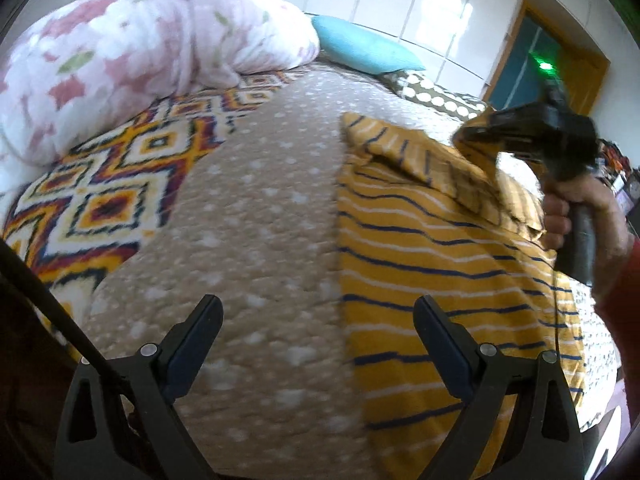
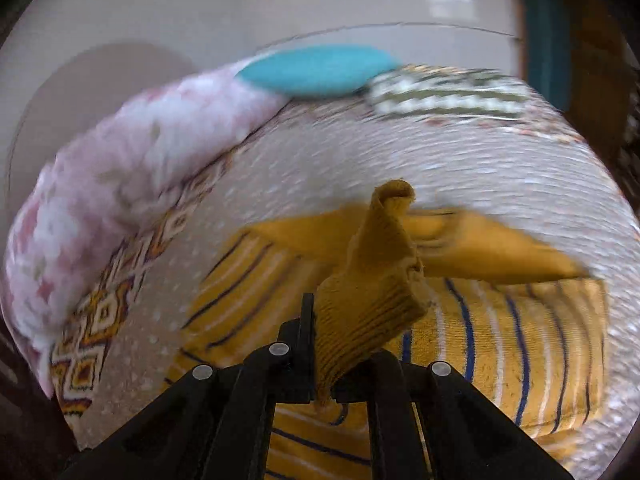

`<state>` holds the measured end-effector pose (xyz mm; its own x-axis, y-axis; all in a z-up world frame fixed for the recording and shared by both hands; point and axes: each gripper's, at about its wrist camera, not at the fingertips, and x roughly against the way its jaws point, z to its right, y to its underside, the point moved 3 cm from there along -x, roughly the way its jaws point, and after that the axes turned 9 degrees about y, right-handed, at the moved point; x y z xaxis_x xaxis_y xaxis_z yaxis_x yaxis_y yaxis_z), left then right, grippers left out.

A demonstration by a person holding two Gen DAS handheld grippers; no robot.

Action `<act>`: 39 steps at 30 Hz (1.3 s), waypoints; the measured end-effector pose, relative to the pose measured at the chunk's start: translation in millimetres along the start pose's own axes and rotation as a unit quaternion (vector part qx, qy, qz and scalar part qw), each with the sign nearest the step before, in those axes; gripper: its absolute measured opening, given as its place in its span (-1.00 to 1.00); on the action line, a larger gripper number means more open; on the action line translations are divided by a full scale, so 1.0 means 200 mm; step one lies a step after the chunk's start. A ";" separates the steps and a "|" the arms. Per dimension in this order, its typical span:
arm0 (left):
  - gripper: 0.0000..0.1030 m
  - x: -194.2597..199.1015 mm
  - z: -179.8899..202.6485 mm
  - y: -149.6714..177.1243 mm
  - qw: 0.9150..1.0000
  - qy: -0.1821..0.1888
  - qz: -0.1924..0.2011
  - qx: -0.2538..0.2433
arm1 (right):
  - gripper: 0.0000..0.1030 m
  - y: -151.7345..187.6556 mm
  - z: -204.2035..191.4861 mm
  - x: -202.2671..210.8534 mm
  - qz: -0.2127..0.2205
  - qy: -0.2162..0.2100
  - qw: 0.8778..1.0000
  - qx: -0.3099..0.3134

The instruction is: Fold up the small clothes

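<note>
The left gripper (image 1: 318, 334) hovers above the bed (image 1: 256, 208), its fingers (image 1: 200, 328) spread wide and holding nothing. The mustard striped garment (image 1: 432, 264) lies flat on the beige dotted bedspread at 3 o'clock of that gripper. The right gripper (image 2: 344, 344) has its fingers clamped on the garment's ribbed cuff (image 2: 372, 292), the sleeve lifted over the garment's body. A floral duvet (image 1: 132, 48) sits at 10 o'clock, a teal pillow (image 1: 360, 46) at 12.

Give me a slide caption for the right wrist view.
Right hand-held gripper shut on the striped sweater's ribbed cuff, lifting it over the bed.
</note>
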<state>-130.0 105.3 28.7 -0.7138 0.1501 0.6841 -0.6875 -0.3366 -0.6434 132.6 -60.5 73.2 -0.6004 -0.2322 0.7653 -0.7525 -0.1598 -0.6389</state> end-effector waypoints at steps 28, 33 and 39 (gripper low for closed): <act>0.86 0.05 -0.06 0.01 0.999 0.019 -0.012 0.026 | 0.14 0.56 -0.03 0.32 -0.045 -0.070 0.995 0.047; 0.68 -0.06 -0.01 0.00 0.996 0.072 -0.054 0.027 | 0.22 0.77 0.63 0.63 -0.028 0.013 0.996 -0.078; 0.30 -0.23 0.01 -0.07 0.988 0.108 -0.098 0.042 | 0.23 1.13 1.18 0.78 -0.045 0.048 0.970 -0.236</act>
<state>-87.8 101.1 6.5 -0.5858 0.4120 0.6979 -0.8086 -0.3557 -0.4687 -66.7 -358.6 29.1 -0.5319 -0.1444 0.8344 -0.8296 0.2864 -0.4793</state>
